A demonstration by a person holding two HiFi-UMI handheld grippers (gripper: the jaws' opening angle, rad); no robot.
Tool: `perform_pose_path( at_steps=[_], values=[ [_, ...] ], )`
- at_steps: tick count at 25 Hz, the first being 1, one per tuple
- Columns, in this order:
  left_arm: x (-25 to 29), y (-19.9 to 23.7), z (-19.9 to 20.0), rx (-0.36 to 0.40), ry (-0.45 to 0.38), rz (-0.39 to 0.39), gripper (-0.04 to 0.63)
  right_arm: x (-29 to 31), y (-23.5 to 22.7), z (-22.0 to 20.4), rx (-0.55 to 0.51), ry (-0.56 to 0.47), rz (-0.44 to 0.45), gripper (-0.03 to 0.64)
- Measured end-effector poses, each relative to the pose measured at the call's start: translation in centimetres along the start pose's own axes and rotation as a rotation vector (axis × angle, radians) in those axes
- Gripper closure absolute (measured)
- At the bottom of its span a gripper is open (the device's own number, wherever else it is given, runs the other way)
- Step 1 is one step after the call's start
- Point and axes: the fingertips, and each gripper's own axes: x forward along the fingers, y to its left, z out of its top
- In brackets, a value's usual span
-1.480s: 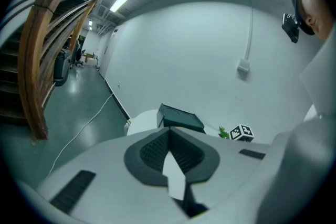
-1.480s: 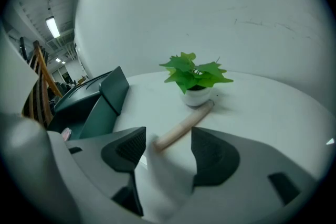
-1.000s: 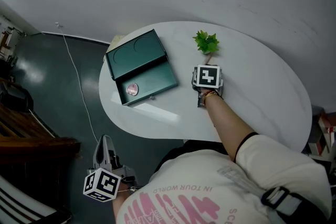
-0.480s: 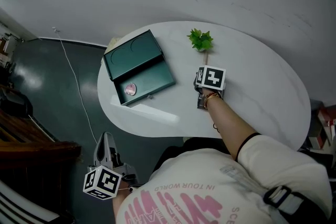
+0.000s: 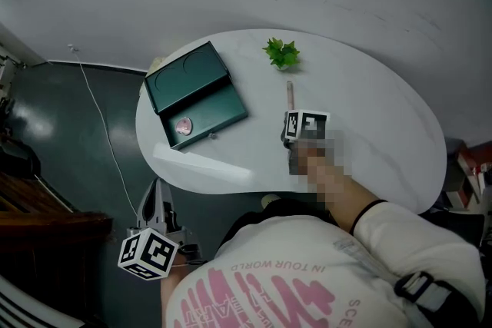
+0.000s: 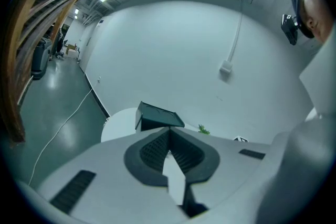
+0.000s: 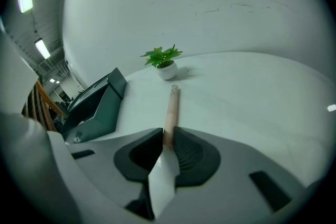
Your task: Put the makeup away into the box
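Right gripper (image 7: 167,139): jaws just been closing, now clamped on stick (image 7: 171,107), whose near end is hidden between the pads. Left gripper (image 6: 169,136): jaws together, empty.

bare tabletop (image 5: 261,100) stretches between box (image 5: 196,96) and plant (image 5: 281,53).

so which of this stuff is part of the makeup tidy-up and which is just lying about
For the job: green box, pink round item inside it, slim beige tube.
Just lying about: small potted plant, white cable.
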Motion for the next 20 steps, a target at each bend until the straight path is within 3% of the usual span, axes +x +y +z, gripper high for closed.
perform_pose_path(
  at_steps=[7, 20],
  values=[
    [-0.3, -0.1, -0.6, -0.031, -0.003, -0.033, 0.594, -2.5, 1.9, -2.5, -0.051, 0.027, 0.045, 0.557],
    [-3.3, 2.6, -1.3, -0.069, -0.04, -0.008, 0.594, -5.4, 9.0, -5.4, -0.103, 0.047, 0.173, 0.557]
  ],
)
